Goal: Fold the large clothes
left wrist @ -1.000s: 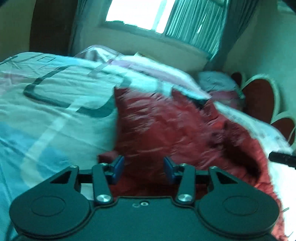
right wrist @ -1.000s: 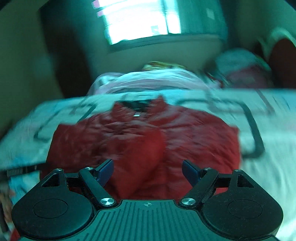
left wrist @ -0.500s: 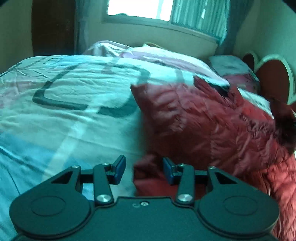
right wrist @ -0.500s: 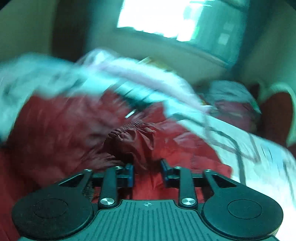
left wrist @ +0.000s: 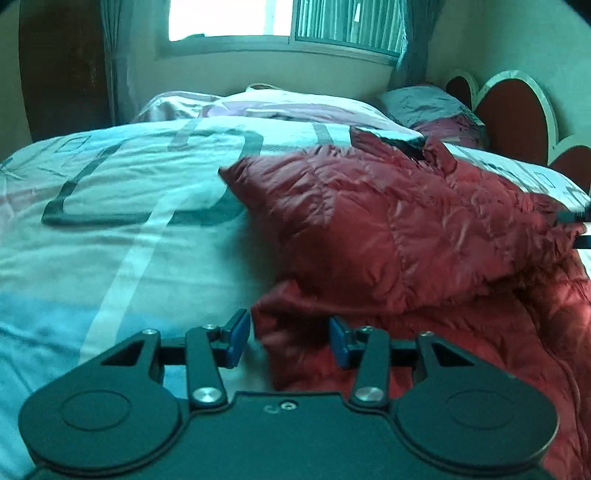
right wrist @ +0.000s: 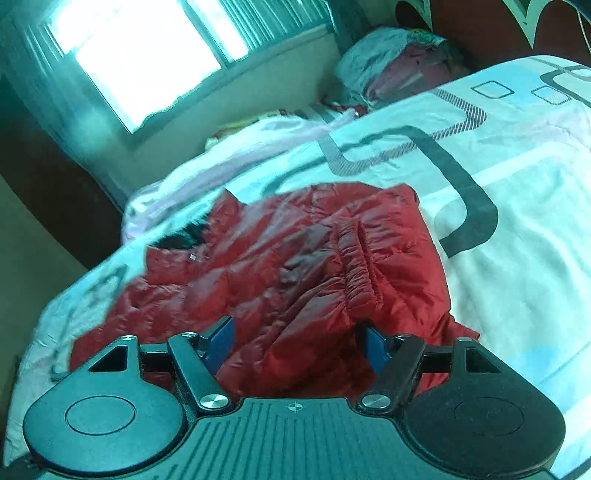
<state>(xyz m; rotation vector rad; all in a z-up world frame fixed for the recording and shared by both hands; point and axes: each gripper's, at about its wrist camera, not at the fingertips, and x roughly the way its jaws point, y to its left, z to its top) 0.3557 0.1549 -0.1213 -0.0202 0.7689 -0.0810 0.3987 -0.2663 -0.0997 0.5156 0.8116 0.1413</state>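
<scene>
Red jacket [left wrist: 424, 236] hem hidden behind left claw [left wrist: 290, 341]

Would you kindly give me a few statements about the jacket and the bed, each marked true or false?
1. A red puffy jacket lies on the bed. True.
2. The bed cover is plain black. False: it is pale with dark rounded outlines.
3. A sleeve cuff with a gathered elastic edge lies on top of the jacket. True.
4. The room has no window. False: a bright window is behind the bed.
5. Pillows sit by the headboard. True.
</scene>
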